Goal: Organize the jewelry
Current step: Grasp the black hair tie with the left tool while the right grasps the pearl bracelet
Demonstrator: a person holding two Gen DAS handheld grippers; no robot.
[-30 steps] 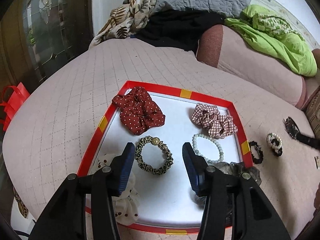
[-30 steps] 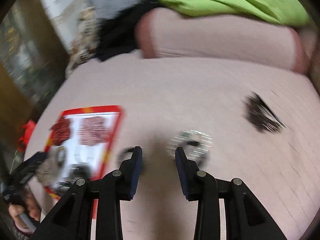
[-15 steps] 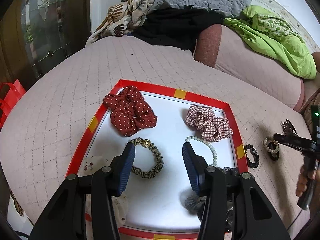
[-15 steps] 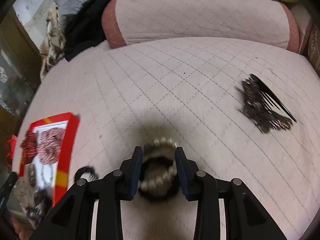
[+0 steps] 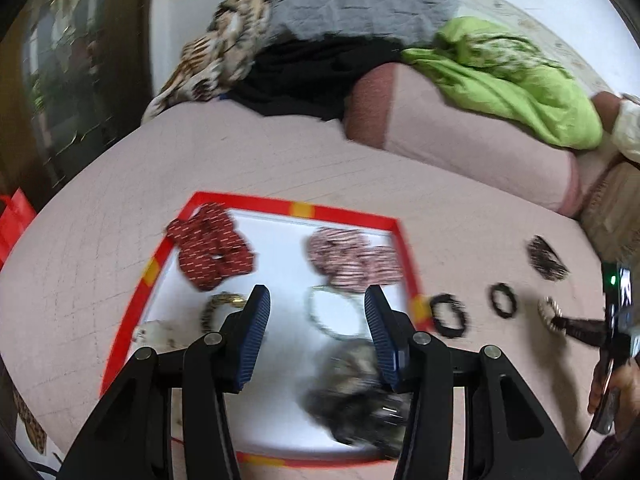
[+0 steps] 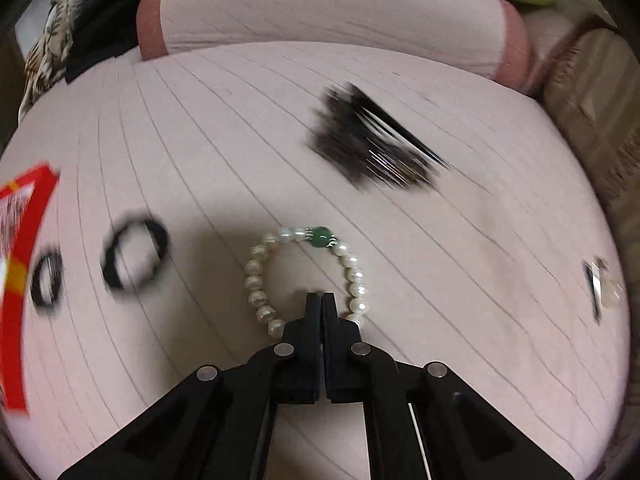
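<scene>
A red-rimmed white tray [image 5: 344, 214] lies on the pink quilted bed. It holds a red dotted scrunchie [image 5: 212, 246], a plaid scrunchie [image 5: 352, 260], a pale bead bracelet [image 5: 336, 316], a leopard hair tie [image 5: 218, 308], a white scrunchie [image 5: 156, 332] and a dark scrunchie [image 5: 356, 396]. My left gripper [image 5: 316, 296] hovers open over the tray with nothing between its fingers. My right gripper [image 6: 321, 298] is shut on the near side of a pearl bracelet [image 6: 256, 280] with a green bead; the loop lies ahead of its tips. The left wrist view shows the right gripper [image 5: 556, 322] far right.
Two black hair ties [image 6: 134, 254] [image 6: 47, 278] lie between the bracelet and the tray corner [image 6: 24, 208]. A black hair claw [image 6: 372, 148] lies beyond, a small clip [image 6: 600, 284] at the right. A pink bolster [image 5: 460, 140] and piled clothes line the back.
My right gripper came down and closed on the pearl bracelet, which now lies apart from the black tie it rested on. My left gripper drew back a little above the tray.
</scene>
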